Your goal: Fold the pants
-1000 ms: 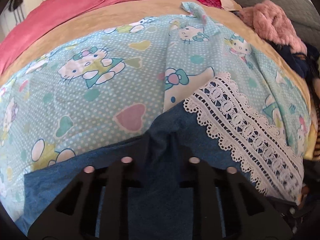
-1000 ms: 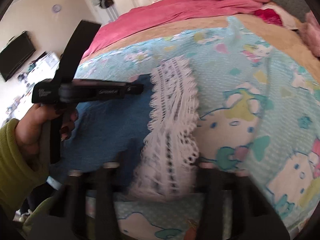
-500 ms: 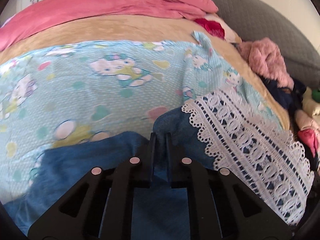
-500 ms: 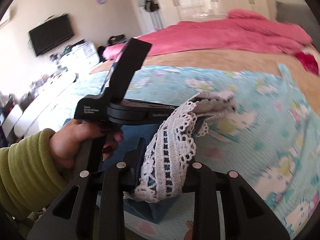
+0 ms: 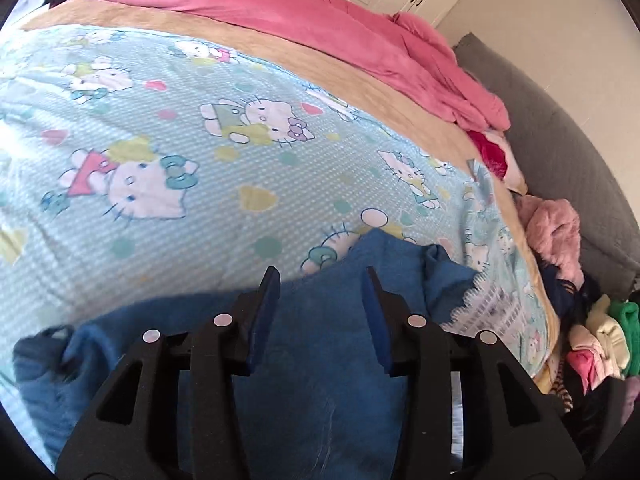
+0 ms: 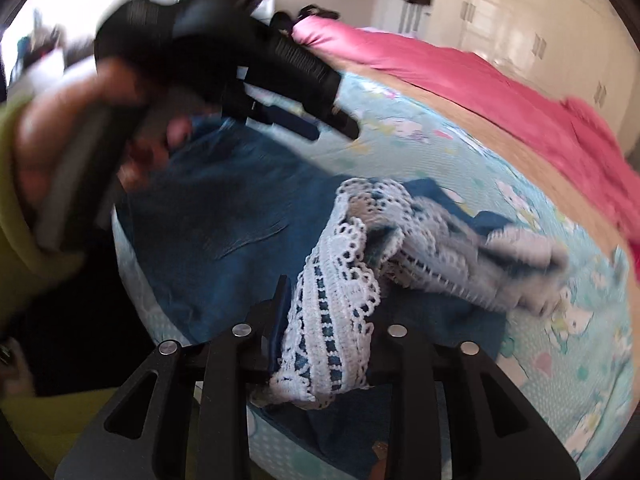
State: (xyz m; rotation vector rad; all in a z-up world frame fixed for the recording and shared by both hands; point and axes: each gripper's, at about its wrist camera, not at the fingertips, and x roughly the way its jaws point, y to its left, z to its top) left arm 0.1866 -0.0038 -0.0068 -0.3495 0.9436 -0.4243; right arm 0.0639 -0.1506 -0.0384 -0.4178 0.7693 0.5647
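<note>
Pants: we see the blue denim pants (image 6: 224, 216) lying on the cartoon-print blanket (image 5: 192, 152), their white lace hem (image 6: 332, 320) bunched and partly lifted at about 6 o'clock in the right wrist view.

Left gripper: our left gripper (image 5: 320, 276) has its jaws wide apart with nothing between them; it hangs over the denim, which fills the view from 6 o'clock up to the centre. In the right wrist view the same tool shows at 10 o'clock, blurred, above the pants.

Right gripper: our right gripper (image 6: 326, 300) has its jaws closed in on the lace hem, which spills out between the fingers; the far pad is hidden by the lace.

Done so far: we judge one leg end is gathered and raised off the blanket, and the cloth under our left gripper lies in a loose, rumpled layer, not a flat fold.

Left to do: we think the hem has yet to be carried across and laid down, the layers smoothed and at least one further fold made; no neat stack shows anywhere.

Stage: early to middle, as we read it.

Surroundings: a pink duvet (image 5: 320, 24) lies at 12 o'clock and a heap of other clothes (image 5: 580, 320) at 3 to 4 o'clock, well apart from the pants.
</note>
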